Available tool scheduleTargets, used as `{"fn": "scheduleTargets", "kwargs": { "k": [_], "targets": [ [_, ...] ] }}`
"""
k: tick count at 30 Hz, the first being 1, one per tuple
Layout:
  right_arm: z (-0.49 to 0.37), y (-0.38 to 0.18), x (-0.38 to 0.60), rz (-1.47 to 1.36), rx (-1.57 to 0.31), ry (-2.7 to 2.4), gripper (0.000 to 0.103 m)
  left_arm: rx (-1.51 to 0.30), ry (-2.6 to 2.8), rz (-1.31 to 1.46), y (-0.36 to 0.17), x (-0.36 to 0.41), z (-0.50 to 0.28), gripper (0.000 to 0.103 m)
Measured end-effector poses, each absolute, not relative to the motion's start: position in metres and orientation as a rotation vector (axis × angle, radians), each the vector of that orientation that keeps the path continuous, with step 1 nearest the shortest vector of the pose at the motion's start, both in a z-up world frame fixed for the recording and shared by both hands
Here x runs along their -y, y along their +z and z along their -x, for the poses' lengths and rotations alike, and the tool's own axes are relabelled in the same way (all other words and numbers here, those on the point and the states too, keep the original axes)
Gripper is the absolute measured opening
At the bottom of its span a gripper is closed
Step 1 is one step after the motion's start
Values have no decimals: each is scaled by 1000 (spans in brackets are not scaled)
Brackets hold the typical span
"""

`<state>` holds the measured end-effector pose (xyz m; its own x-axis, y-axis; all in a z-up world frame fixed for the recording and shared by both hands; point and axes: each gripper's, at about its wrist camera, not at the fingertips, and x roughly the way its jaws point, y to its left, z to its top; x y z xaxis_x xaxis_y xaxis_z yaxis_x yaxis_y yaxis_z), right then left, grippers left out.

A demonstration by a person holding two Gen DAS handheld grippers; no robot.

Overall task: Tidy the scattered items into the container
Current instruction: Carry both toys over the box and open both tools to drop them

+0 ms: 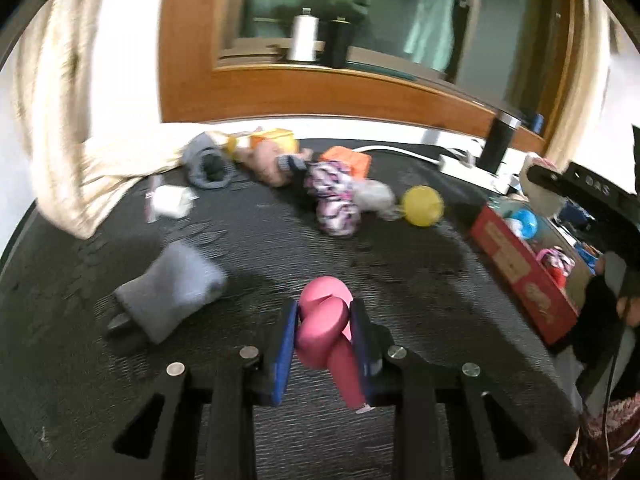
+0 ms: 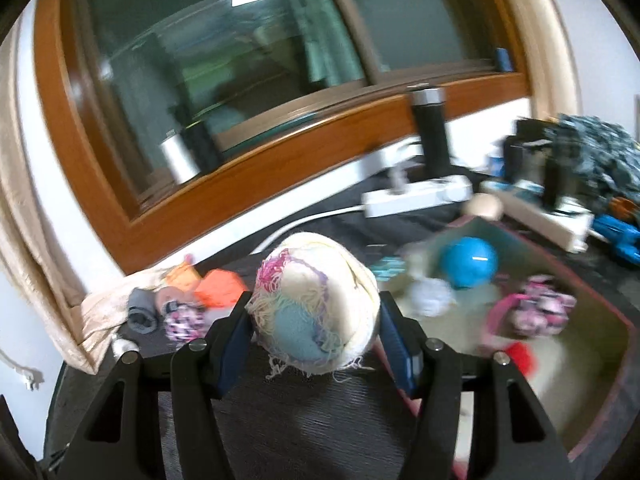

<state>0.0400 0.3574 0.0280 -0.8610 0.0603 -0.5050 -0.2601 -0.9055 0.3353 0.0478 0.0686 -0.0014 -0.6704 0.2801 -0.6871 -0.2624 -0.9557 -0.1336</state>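
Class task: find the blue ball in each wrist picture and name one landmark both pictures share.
Left wrist: blue ball at the right edge, inside the red box.
Right wrist: blue ball right of centre, in the box.
Shared landmark: the black flask.

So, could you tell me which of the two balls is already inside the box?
The blue ball is in the red box; the yellow ball lies on the dark table, outside the box's near end.
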Motion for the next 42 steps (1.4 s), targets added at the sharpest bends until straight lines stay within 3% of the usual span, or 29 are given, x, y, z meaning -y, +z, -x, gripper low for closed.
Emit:
{"fn": "scheduleTargets", "kwargs": {
  "k": [17, 34, 35, 36, 37, 38, 42],
  "targets": [
    [-116, 2, -460, 748, -626, 2609, 64, -166, 2394, 960, 26, -213, -48, 28],
    [-128, -4, -478, 731, -630, 2605, 67, -142, 2190, 896, 37, -324, -21, 28],
    [-128, -4, -478, 723, -630, 2605, 68, -136, 2181, 903, 36, -326, -20, 30],
    [-130, -3, -479, 712, -628, 2604, 69, -130, 2173, 910, 35, -327, -20, 42],
    [-130, -2, -479, 702, -623, 2602, 69, -123, 2165, 917, 34, -327, -19, 64],
    [-131, -1, -479, 692, -618, 2600, 69, -113, 2173, 905, 34, -326, -20, 70],
    [-131, 0, -478, 680, -615, 2597, 69, -93, 2203, 882, 38, -315, -19, 72]
  ]
}}
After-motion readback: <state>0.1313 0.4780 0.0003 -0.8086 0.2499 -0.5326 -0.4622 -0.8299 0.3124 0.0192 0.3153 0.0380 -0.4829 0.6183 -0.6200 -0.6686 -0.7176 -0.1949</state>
